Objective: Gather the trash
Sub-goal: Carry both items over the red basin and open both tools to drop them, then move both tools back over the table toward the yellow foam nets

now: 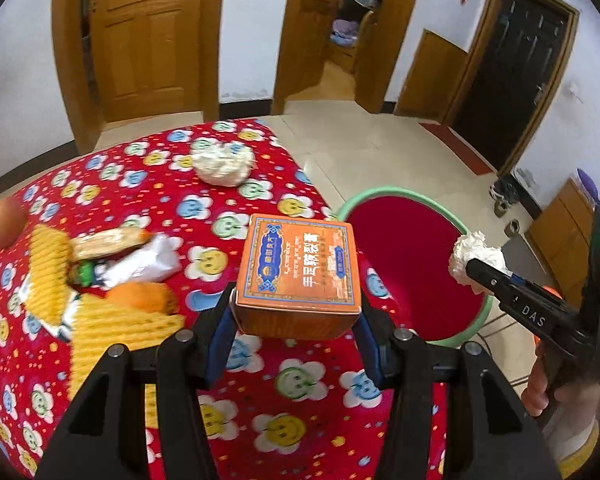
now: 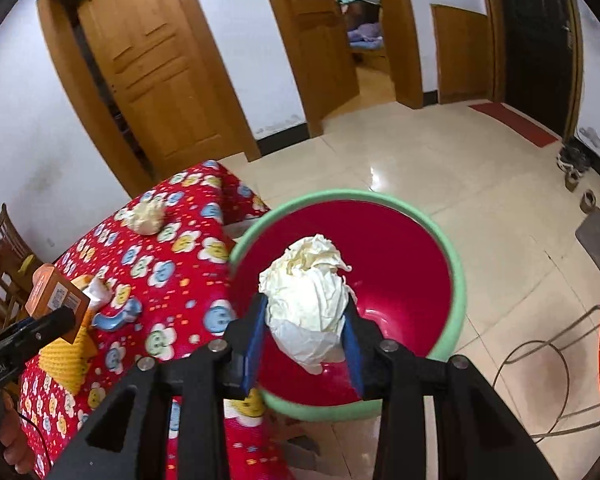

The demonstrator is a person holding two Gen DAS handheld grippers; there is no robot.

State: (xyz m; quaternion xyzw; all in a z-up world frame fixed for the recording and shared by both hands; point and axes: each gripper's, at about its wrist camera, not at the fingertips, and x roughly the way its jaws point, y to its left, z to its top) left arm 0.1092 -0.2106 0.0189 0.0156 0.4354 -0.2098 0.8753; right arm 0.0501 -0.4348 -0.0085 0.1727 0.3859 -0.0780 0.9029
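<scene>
Nearest you, your left gripper [image 1: 296,320] clamps a small orange cardboard box with printed lettering [image 1: 300,268] between its blue pads, held above the table draped in a red cloth printed with smiling flowers [image 1: 284,392]. Your right gripper [image 2: 306,334] has a crumpled wad of white paper [image 2: 306,300] between its blue-padded fingers, their inner faces touching its sides, and the wad hangs over the round basin with a red inside and a pale green rim [image 2: 458,304] that stands just beside the table edge. On the cloth to the left lie yellow ridged snack packets [image 1: 50,276], a silvery wrapper [image 1: 144,260] and an orange fruit [image 1: 144,296]. Further back a second crumpled white paper ball [image 1: 222,164] rests on the cloth. Beyond, wooden doors [image 1: 144,36] line the white wall.
</scene>
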